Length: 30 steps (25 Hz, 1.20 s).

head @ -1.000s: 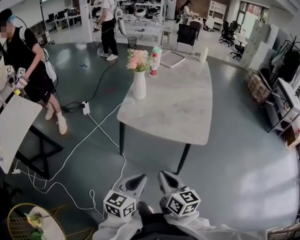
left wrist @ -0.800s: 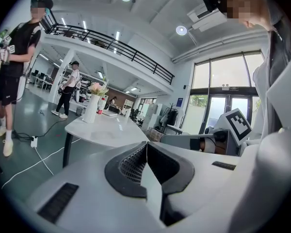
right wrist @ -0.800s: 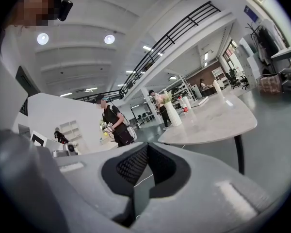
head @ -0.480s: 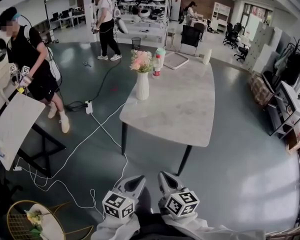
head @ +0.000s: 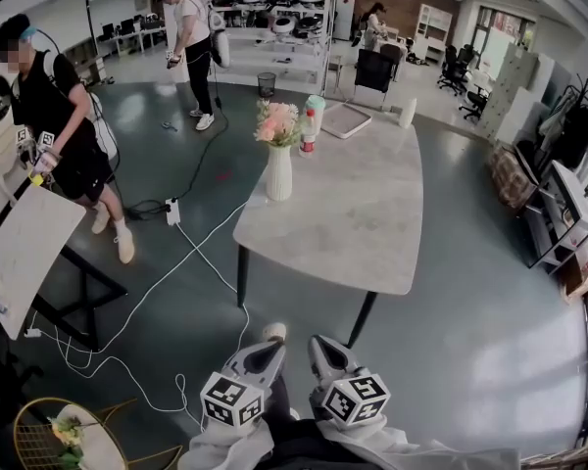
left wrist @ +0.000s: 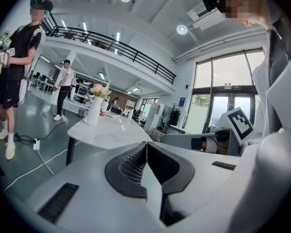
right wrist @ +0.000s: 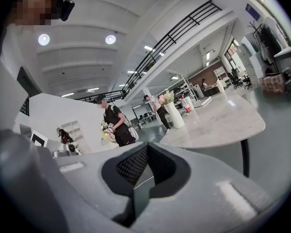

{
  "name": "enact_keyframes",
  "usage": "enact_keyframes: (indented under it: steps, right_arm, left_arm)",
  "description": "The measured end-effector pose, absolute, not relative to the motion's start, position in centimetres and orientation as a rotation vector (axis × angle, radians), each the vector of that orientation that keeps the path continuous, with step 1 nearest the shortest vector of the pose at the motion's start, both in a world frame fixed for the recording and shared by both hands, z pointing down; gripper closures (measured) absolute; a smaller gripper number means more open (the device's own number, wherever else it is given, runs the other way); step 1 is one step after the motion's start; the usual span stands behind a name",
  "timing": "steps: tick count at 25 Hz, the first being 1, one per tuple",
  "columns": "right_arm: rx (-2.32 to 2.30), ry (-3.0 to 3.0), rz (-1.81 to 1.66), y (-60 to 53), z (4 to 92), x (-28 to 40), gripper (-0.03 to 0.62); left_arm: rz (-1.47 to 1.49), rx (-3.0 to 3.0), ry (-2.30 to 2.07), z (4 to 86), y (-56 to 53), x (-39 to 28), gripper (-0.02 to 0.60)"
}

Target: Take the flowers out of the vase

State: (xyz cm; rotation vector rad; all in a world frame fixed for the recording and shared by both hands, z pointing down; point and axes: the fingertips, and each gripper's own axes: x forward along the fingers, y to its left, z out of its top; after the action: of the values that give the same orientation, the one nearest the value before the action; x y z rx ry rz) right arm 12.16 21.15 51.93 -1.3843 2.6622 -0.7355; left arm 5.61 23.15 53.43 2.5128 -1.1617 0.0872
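Observation:
Pink flowers [head: 277, 121] stand in a white ribbed vase [head: 278, 172] at the left edge of the pale marble table [head: 343, 223], well ahead of me. My left gripper [head: 262, 354] and right gripper [head: 325, 352] hang side by side low in the head view, far short of the table. Both are shut with nothing between them. The left gripper view has its gripper [left wrist: 146, 145] closed, with the vase [left wrist: 93, 111] and flowers [left wrist: 100, 90] small in the distance. The right gripper [right wrist: 148, 147] is closed too, and its view shows the vase [right wrist: 174, 115] and flowers [right wrist: 167, 98] far off.
A bottle [head: 312, 117] and a flat tray [head: 341, 117] sit at the table's far end. White cables [head: 191, 262] and a power strip [head: 171, 211] lie on the floor. One person [head: 59, 135] stands by a side table [head: 20, 253]; another [head: 191, 47] is farther back. A gold wire stand [head: 69, 434] is low left.
The person at the back has walked left. A white shoe tip now shows just above the left gripper. Both grippers have kept still and shut.

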Motion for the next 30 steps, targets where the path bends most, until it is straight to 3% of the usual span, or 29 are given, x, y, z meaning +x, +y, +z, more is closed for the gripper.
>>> enact_keyframes:
  steps: [30]
  right_arm:
    - [-1.362,2.699,-0.799,-1.4,52.5,5.1,0.594]
  left_arm:
    - [0.094,2.463,-1.177,54.2,0.2,-1.2,0.577]
